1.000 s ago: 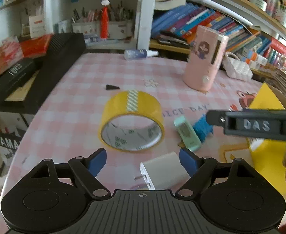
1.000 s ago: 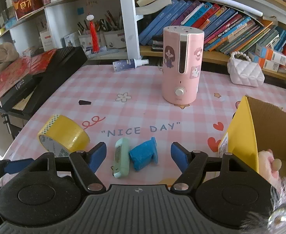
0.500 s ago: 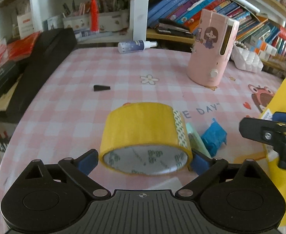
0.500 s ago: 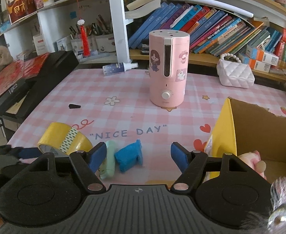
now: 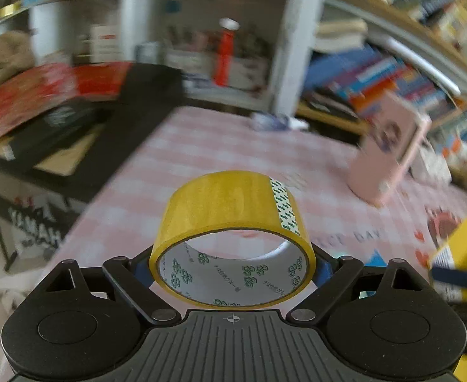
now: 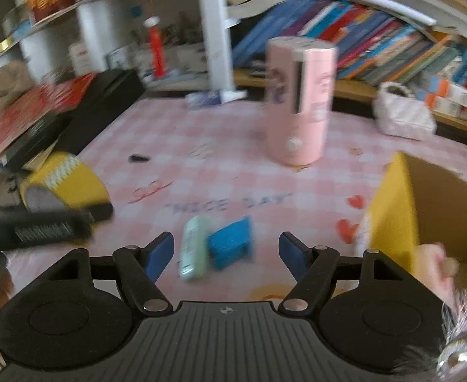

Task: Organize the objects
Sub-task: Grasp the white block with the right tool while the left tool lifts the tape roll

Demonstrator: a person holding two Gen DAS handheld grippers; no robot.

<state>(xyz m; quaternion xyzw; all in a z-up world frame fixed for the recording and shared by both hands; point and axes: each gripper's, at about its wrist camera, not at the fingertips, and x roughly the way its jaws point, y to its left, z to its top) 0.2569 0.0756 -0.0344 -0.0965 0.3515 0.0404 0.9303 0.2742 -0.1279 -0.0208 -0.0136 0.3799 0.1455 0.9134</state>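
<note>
Your left hand-held gripper (image 5: 232,265) pinches the tape (image 5: 232,238) by its sides, up off the desk (image 5: 220,146), likely so it can go in the box (image 6: 424,210), while your right hand-held gripper (image 6: 226,250) waits spread wide over the blue thing (image 6: 230,246).

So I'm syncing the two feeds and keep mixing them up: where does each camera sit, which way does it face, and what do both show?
Left wrist: on the left tongs, looking forward along them over the pink checked table; their fingers clamp the yellow tape roll.
Right wrist: on the right tongs, open, facing the table; the mint case, blue object and yellow carton lie ahead.
Shared: the tape roll, the pink humidifier, and the bookshelf.
</note>
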